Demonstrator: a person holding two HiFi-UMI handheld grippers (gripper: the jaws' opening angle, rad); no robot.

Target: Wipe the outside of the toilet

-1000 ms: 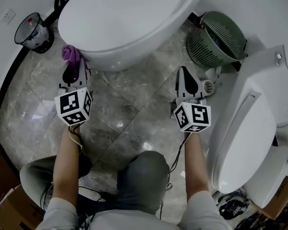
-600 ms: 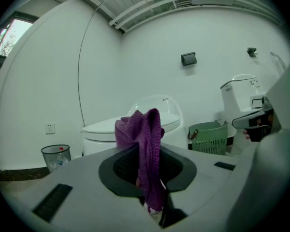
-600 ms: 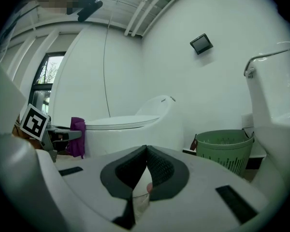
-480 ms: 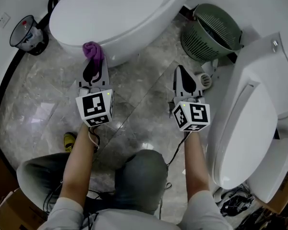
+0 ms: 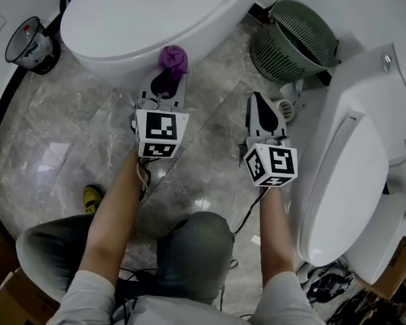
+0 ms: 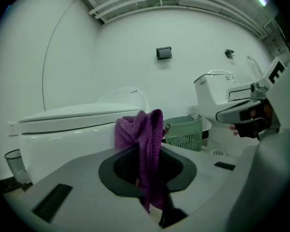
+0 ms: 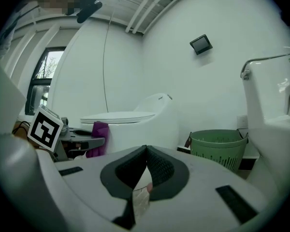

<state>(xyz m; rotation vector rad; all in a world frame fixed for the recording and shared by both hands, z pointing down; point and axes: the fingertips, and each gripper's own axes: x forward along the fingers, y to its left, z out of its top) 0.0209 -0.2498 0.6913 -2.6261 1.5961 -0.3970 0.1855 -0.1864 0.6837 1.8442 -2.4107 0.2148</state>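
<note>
Wastebin (image 5: pixel 27 40): far left, by the wall, well apart from both grippers.
Yellow object (image 5: pixel 90 198): small, on the marble floor (image 5: pixel 47 134) near the person's left knee; too small to identify.
Left gripper (image 5: pixel 164 85): jaws clamped on a purple cloth (image 5: pixel 172 57), which bunches up past the tips and hangs down between them.
Toilet (image 5: pixel 142 12): lid down, upper left. The cloth sits at the bowl's outer wall, touching it or just short of it; cannot tell which.
Right gripper (image 5: pixel 258 103): jaws pressed together, nothing gripped that I can make out; hovers over bare floor.
Green basket (image 5: pixel 294 42): slotted, ahead of the right gripper, between the two toilets.
Second toilet (image 5: pixel 352 181): right edge, just beside the right gripper.
Key relation: toilet lies straight ahead of the left gripper. Its long axis runs left to right across the head view, rising to the right. Judged: the left gripper is the nearer one, so the wipe should travel sideways along that wall.
Counts: two toilets, two grippers, one purple cloth, one green basket, one wastebin.
</note>
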